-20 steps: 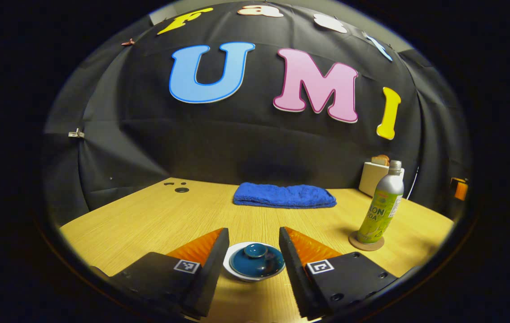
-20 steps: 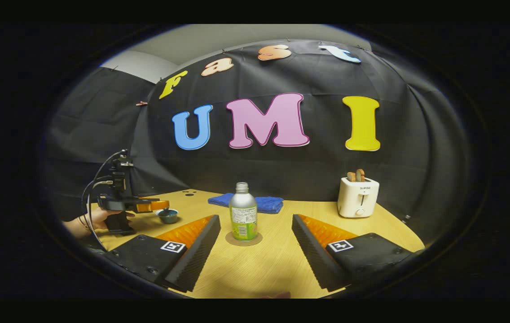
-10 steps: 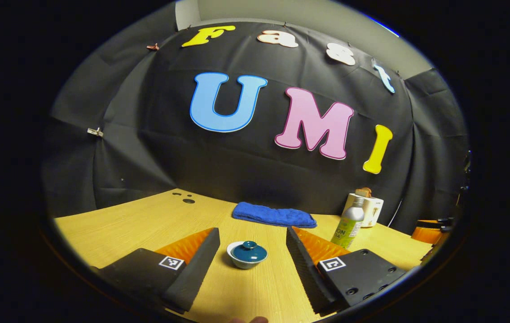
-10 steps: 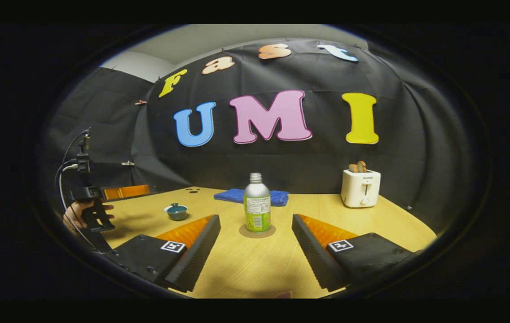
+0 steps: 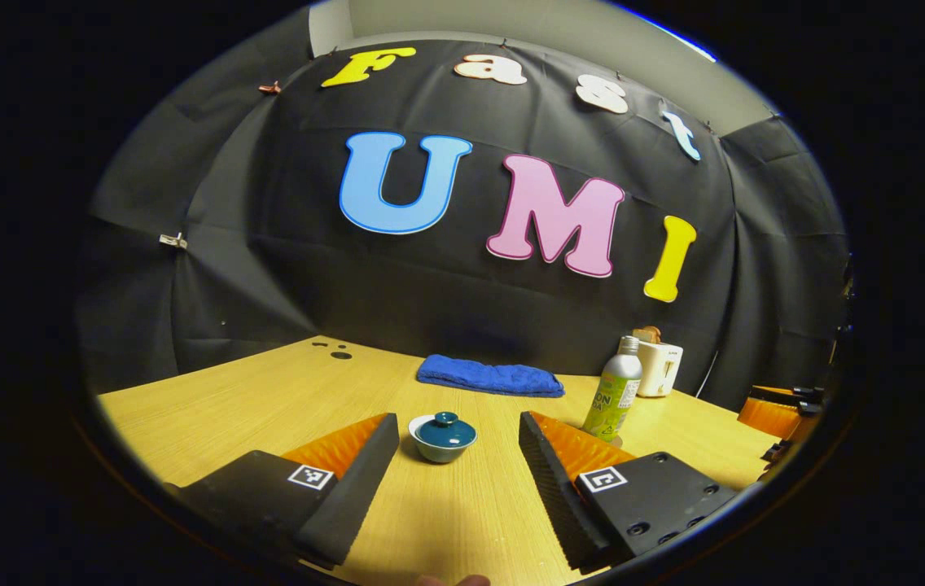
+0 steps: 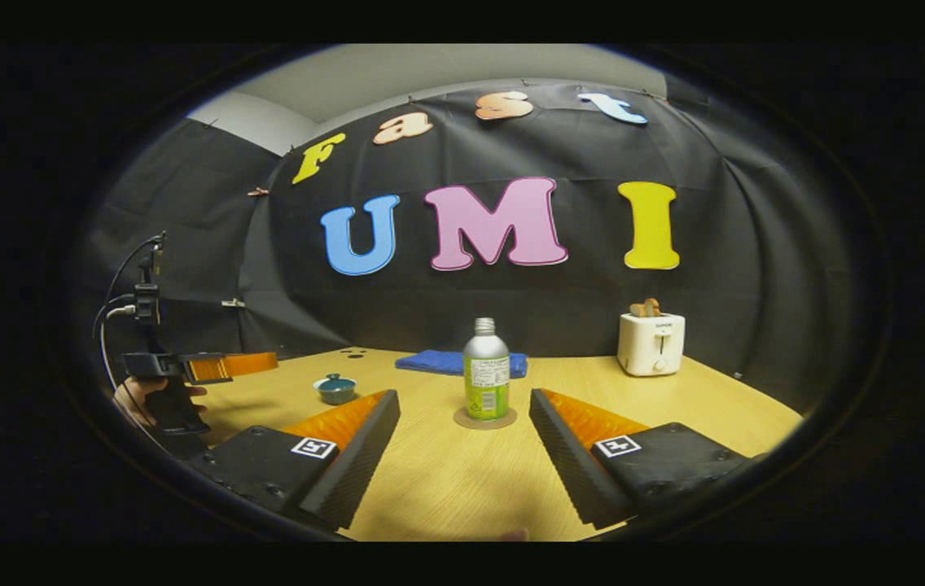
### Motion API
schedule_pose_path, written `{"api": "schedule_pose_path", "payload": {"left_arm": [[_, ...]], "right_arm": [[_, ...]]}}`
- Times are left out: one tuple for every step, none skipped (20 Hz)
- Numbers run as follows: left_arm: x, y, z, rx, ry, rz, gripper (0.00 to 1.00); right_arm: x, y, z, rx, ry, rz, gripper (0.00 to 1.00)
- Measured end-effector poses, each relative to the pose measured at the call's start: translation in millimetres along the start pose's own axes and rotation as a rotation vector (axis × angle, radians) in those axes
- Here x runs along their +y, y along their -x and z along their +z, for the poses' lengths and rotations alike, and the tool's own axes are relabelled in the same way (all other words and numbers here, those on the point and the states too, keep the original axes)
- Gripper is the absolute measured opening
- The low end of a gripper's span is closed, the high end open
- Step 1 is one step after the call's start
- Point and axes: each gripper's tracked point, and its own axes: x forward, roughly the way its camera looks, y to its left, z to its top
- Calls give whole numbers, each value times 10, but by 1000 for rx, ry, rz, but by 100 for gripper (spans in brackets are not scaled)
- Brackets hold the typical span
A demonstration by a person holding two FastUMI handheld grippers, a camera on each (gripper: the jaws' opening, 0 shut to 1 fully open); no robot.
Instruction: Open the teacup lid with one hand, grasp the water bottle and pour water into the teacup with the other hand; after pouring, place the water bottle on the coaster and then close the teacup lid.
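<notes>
Teacup sits lid on, contents hidden, mid-table toward its left edge. Water bottle upright on coaster at table centre, capped; fill level not readable. Left gripper released, fingers spread, short of teacup. Right gripper released, short of bottle. Toaster with bread in its slots near far right corner.

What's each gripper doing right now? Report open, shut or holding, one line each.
Left gripper: open, holding nothing; the lidded teacup sits ahead between its fingers.
Right gripper: open, holding nothing; the water bottle stands on its coaster.
</notes>
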Motion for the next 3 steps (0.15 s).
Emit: {"api": "schedule_pose_path", "payload": {"left_arm": [[-24,-7,-28,8,-5,-7,94],[-34,-4,-35,13,-10,-12,94],[-30,-3,-26,12,-15,-12,94]], "right_arm": [[9,-3,-18,5,-1,0,99],[12,3,-19,6,-2,0,99],[-1,-3,-15,5,-3,-3,99]]}}
